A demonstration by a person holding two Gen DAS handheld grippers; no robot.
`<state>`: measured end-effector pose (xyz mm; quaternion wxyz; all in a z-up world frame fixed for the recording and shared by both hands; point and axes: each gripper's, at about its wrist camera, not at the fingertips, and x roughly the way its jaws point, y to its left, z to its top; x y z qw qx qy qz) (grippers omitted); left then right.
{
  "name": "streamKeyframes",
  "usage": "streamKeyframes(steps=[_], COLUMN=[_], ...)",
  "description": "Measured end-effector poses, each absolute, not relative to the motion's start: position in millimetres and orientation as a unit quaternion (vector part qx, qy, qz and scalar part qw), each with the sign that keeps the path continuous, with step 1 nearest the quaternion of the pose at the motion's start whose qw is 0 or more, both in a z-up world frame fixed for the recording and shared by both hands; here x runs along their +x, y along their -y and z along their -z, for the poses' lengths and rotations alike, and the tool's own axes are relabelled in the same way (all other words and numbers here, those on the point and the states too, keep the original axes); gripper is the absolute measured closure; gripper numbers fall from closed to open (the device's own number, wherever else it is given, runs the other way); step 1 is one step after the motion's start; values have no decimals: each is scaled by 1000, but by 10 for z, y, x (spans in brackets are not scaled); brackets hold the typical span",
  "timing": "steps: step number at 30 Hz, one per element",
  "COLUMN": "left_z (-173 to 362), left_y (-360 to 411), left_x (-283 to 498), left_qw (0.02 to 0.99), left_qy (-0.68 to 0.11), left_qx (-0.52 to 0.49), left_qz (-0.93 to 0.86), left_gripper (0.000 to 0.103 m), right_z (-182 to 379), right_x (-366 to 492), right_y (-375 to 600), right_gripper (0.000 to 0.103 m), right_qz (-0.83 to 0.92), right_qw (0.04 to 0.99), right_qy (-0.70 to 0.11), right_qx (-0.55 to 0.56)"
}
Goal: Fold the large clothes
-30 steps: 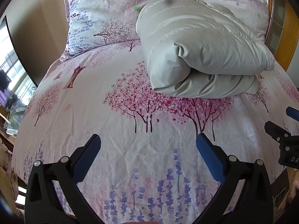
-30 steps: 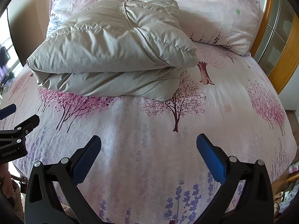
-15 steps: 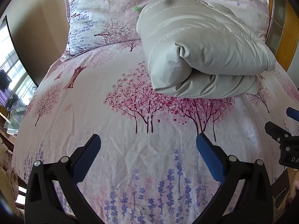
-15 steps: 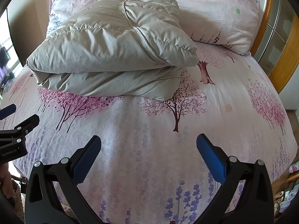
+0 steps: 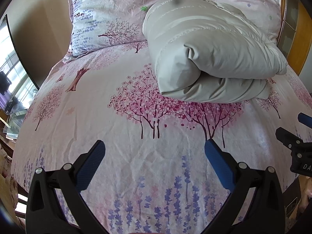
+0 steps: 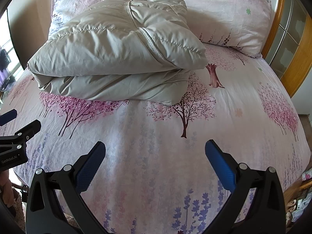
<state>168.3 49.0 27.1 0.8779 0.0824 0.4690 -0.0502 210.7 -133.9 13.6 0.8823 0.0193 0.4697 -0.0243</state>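
Puffy beige quilted jacket sits folded into a thick, rounded bundle on the bed, up near the pillows; sheet's crinkly cotton with pink trees; left gripper and right gripper both hover spread wide, blue textured fingers holding nothing.

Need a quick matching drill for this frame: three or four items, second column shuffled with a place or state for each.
Column one:
1. puffy beige quilted jacket
2. left gripper
3. pink tree-print pillow
4. pink floral bedsheet

Column two:
a. open, holding nothing
b. folded into a bundle, lying on the bed
c. at the head of the bed, behind the bundle
d. spread under everything

Pairs: 1-b, 2-a, 3-c, 4-d
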Motion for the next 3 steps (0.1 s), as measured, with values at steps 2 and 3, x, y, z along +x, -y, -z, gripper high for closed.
streamKeyframes(steps=[2,3], left_z=[-270,-272], left_y=[-495,-493], left_x=[1683,1678], left_qw=[878,878], left_qy=[-470,-470], left_qx=[82,82], left_qz=[50,50], left_gripper=[2,2], right_z=[-136,-136], right_x=[2108,2106], right_y=[1340,1338], right_gripper=[1,1], right_qz=[24,24], right_qw=[882,882], right_qy=[-470,-470], right_qx=[20,20])
